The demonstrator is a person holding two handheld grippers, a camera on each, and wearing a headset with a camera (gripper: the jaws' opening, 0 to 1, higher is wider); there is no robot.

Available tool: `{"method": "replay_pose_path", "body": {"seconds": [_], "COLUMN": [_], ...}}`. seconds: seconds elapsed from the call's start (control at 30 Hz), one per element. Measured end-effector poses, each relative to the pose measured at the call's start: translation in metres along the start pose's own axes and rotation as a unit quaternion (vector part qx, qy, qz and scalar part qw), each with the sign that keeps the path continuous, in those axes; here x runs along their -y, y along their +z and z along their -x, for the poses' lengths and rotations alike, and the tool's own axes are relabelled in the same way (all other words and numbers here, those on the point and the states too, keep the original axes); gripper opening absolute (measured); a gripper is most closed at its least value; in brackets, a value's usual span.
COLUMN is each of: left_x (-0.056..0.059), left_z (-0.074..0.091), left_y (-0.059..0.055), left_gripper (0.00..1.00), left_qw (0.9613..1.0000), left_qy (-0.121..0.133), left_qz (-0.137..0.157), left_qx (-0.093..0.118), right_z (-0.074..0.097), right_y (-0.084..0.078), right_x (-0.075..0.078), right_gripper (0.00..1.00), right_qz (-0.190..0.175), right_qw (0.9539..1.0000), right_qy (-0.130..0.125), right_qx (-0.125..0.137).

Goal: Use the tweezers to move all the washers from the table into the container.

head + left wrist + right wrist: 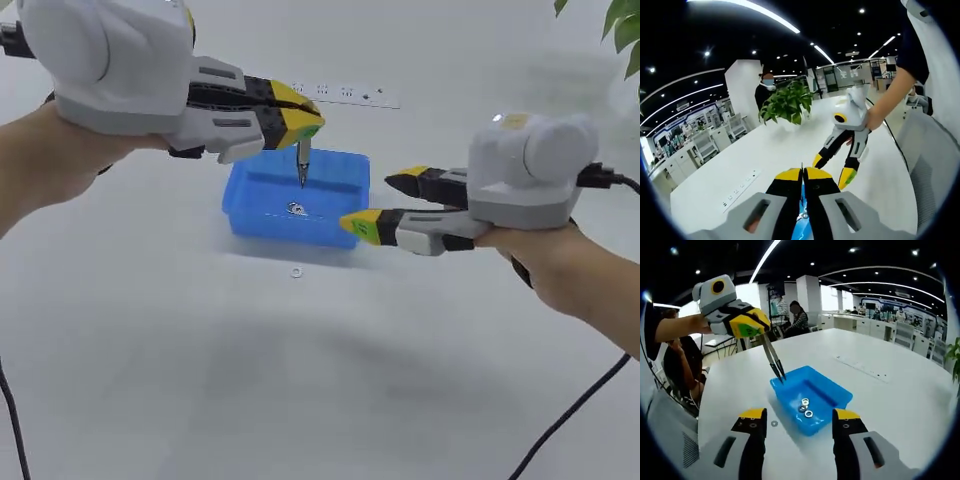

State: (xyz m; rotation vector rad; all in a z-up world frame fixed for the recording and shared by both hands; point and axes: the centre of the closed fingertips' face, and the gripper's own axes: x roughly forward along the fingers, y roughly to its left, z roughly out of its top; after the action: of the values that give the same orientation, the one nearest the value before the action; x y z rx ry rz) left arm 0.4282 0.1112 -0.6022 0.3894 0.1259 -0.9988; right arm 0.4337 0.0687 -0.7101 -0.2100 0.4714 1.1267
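While my left fingers (288,102) clamped tweezers (302,165) upright, tips over container (280,228), one washer (296,272) lay on counter (200,380) just near of its wall; right fingers (362,226) gaped wide, empty.

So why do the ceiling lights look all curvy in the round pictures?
Left gripper view: the fisheye lens bends the ceiling light strips into arcs. Right gripper view: same bending. Head view: hardly any bend, and a soft shadow lies along the front of the blue container.
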Motion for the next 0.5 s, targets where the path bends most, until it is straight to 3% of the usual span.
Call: {"method": "replay_pose_path", "body": {"seconds": [0.13, 0.23, 0.37, 0.5], "left_x": [0.012, 0.029, 0.046, 0.052], "left_z": [0.001, 0.002, 0.004, 0.004], "left_y": [0.001, 0.003, -0.007, -0.021], "left_gripper": [0.05, 0.05, 0.05, 0.05], "left_qw": [0.9999, 0.9988, 0.9974, 0.9969], "left_qy": [-0.015, -0.035, -0.059, -0.067], "left_qz": [-0.003, 0.000, 0.005, 0.018], "left_qx": [0.008, 0.035, 0.041, 0.036], "right_z": [0.010, 0.015, 0.020, 0.024], "right_y": [-0.009, -0.014, -0.028, -0.040], "right_x": [-0.006, -0.011, -0.019, -0.024], "right_gripper": [0.62, 0.67, 0.71, 0.75], "right_qz": [0.000, 0.011, 0.029, 0.035], "right_qw": [1.0000, 0.9999, 0.9993, 0.9988], "right_qy": [-0.003, -0.005, 0.003, 0.005], "right_qx": [-0.002, -0.004, -0.022, -0.034]}}
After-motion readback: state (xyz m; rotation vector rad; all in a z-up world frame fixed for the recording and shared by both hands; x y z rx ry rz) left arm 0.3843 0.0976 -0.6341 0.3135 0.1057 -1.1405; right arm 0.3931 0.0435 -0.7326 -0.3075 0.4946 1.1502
